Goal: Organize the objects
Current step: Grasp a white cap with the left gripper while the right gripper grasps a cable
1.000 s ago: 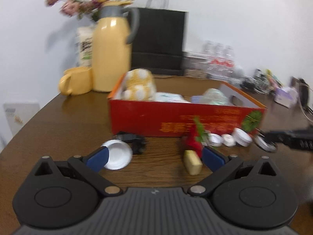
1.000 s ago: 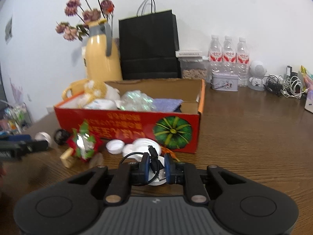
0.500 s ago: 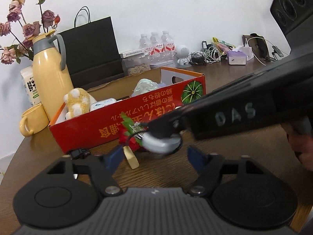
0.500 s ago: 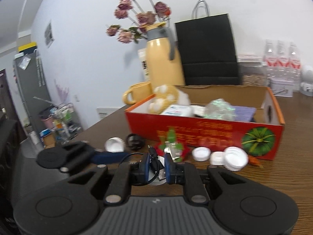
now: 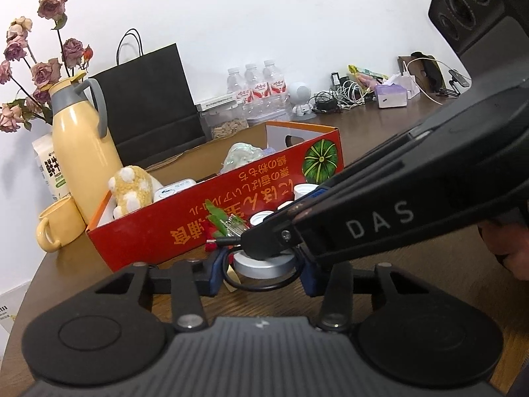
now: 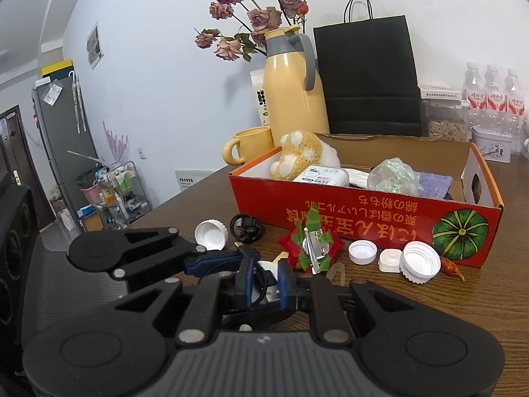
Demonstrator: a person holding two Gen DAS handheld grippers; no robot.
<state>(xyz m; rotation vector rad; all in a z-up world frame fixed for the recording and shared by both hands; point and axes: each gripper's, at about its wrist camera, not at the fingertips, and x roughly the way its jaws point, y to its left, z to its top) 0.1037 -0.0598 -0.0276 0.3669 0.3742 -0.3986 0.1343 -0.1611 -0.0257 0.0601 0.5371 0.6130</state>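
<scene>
A round silver charger disc [image 5: 264, 266] with a looped black cable hangs just above the wooden table [image 5: 413, 274]. My right gripper [image 5: 261, 248] reaches in from the right and is shut on it from above. In the right wrist view the disc [image 6: 267, 265] and cable show between that gripper's [image 6: 266, 284] blue pads. My left gripper [image 5: 261, 278] brackets the disc from either side with its jaws closing. Its pads stand a little off the disc's rim, and the cable loop brushes the left one. The left gripper [image 6: 231, 258] comes in from the left in the right wrist view.
A red cardboard box [image 6: 363, 211] holding a plush toy and packets stands behind. In front of it lie white caps [image 6: 420, 261], a red-green flower clip [image 6: 310, 248] and a coiled black cable [image 6: 246, 226]. A yellow jug [image 6: 291, 99], a mug and a black bag stand at the back.
The right gripper carried the disc leftwards into the gap between the left gripper's fingers. The left gripper rolled and swung to face it, and its jaws narrowed from wide open.
</scene>
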